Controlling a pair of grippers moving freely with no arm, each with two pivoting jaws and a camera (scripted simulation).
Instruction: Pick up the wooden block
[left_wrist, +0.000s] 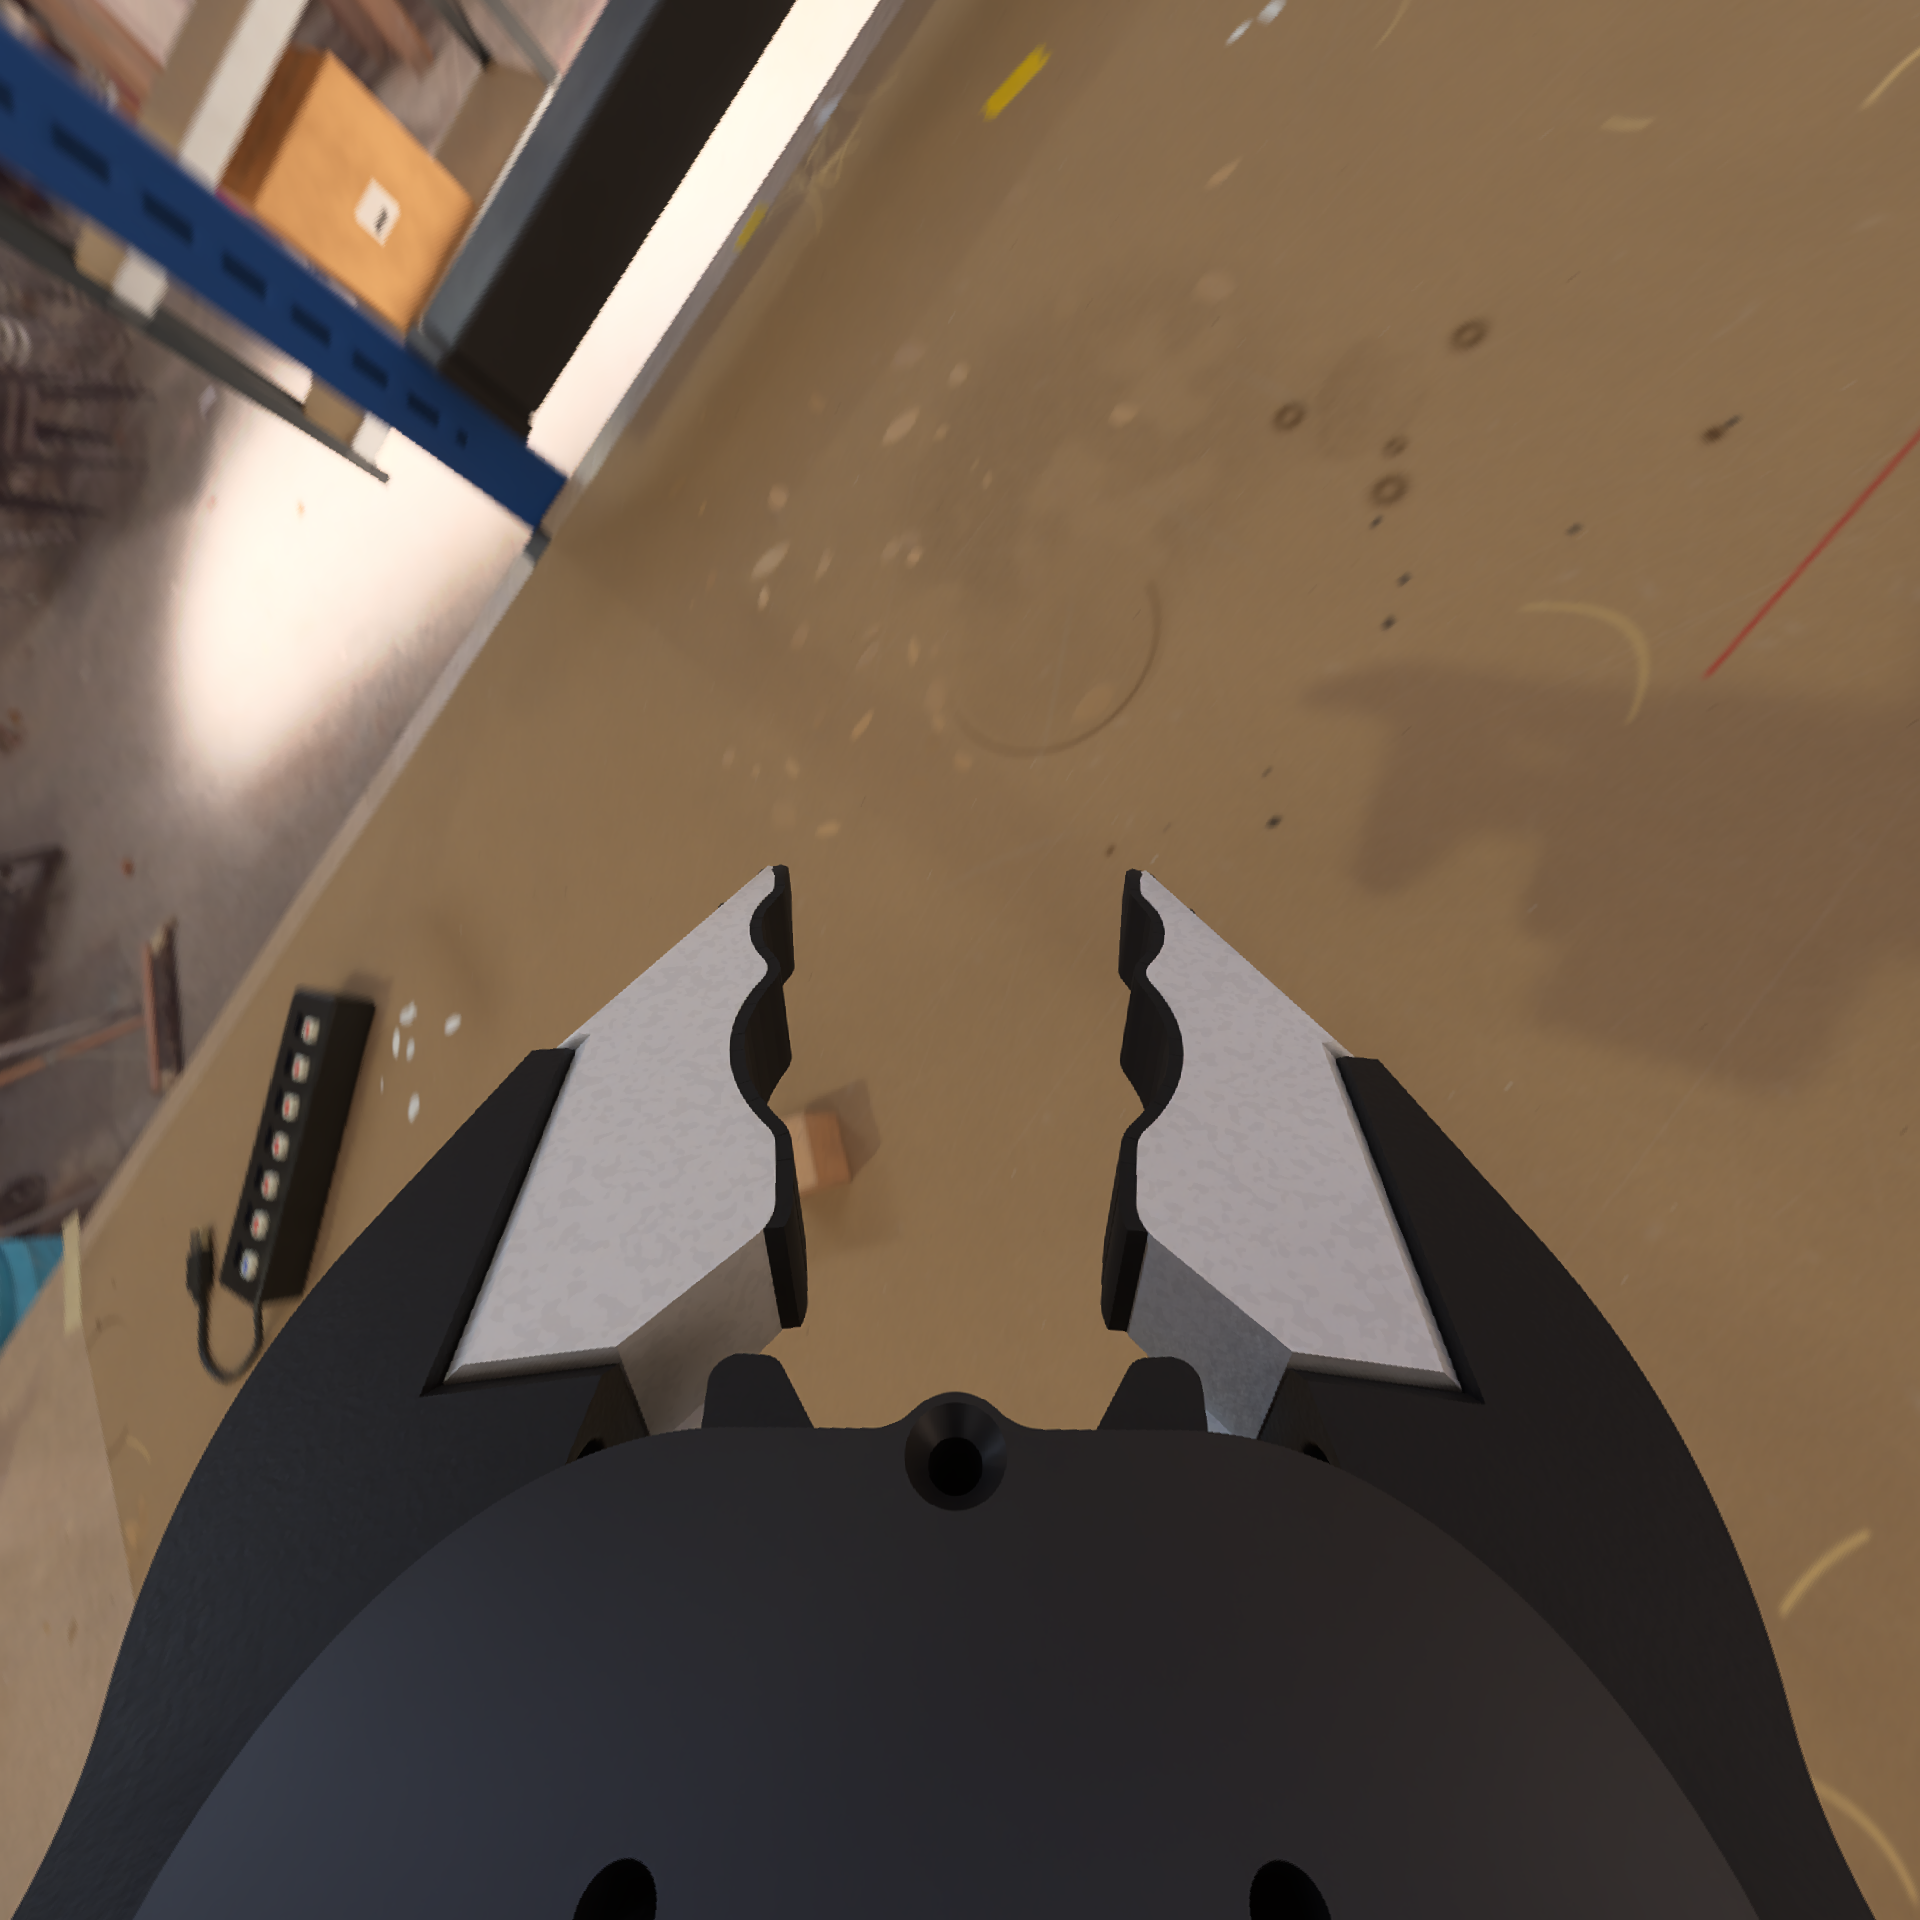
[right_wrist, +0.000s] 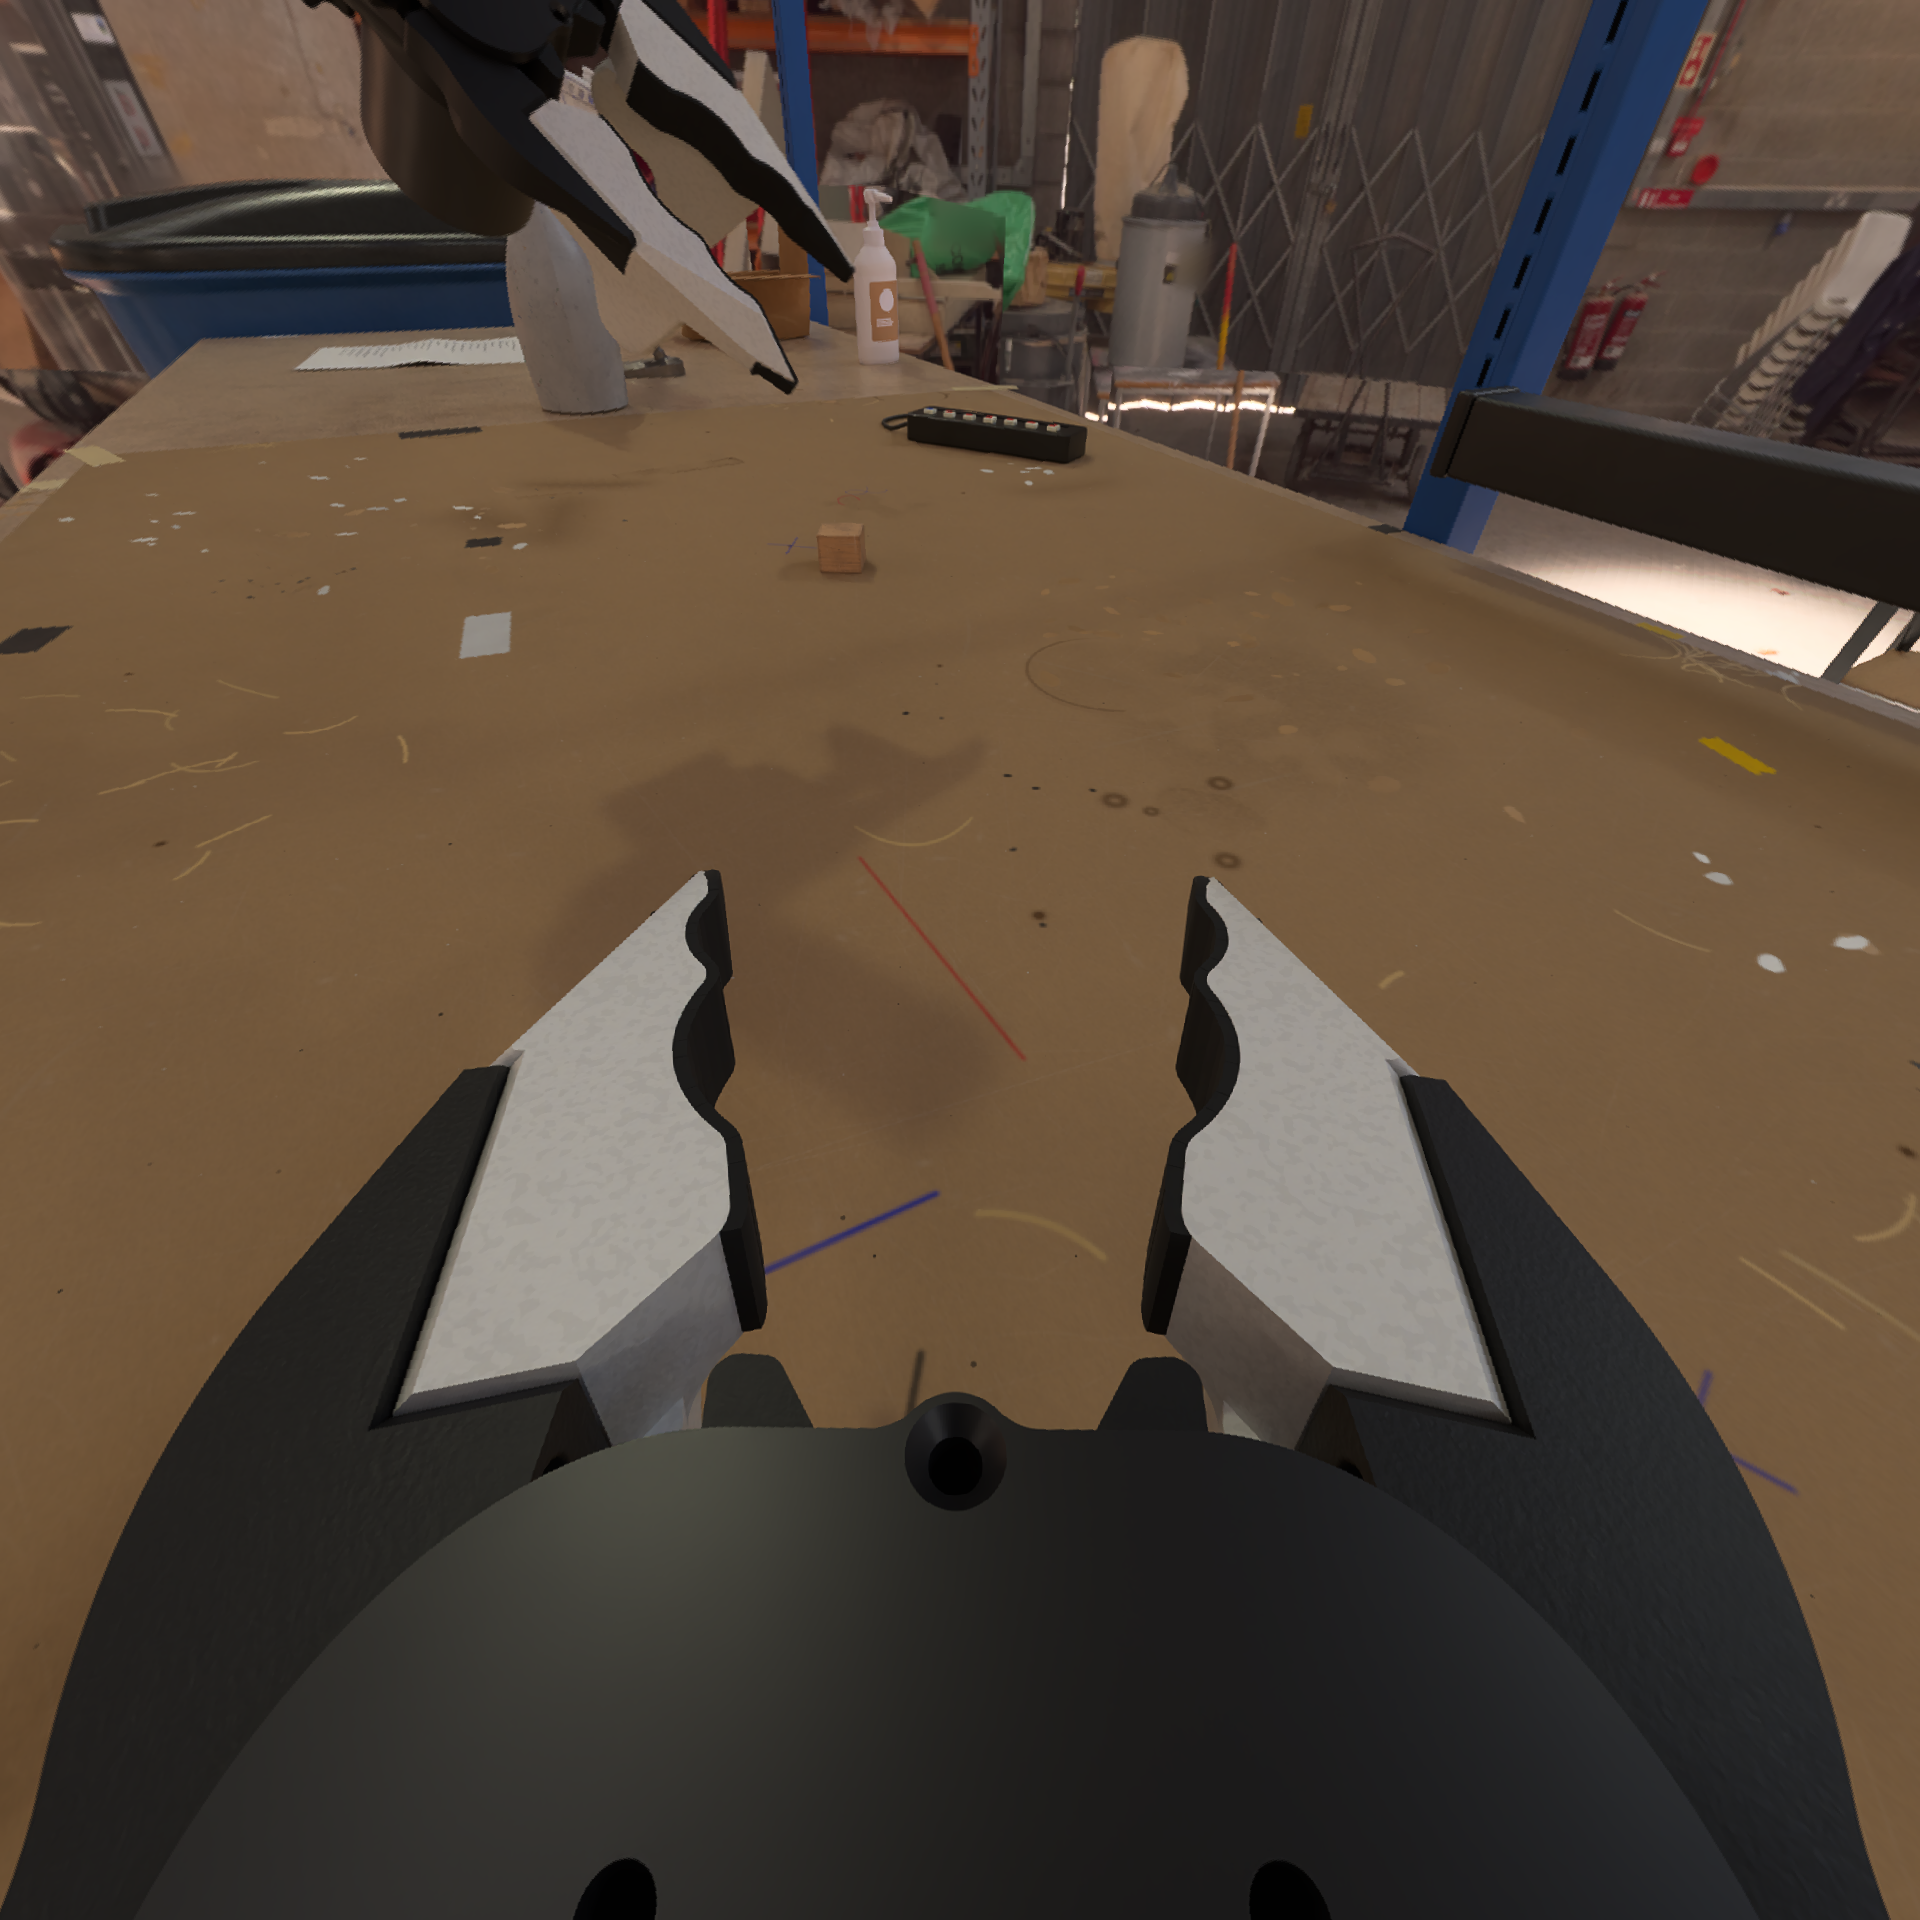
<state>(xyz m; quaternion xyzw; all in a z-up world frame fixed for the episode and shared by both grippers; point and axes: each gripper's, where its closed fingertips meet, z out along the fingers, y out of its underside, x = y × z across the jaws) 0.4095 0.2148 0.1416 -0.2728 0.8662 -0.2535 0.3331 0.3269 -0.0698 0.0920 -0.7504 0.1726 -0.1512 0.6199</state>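
Note:
The wooden block is a small light cube resting on the brown table. In the left wrist view it lies below and between my fingers, partly hidden by the left finger. My left gripper is open and empty, hovering well above the block. In the right wrist view the block sits far ahead, and the left gripper hangs in the air above and behind it, tilted down. My right gripper is open and empty, low over the near part of the table.
A black power strip lies near the table edge, also seen in the right wrist view. A white pump bottle, a grey curved object and a sheet of paper stand at the far end. Blue shelving posts rise to the right.

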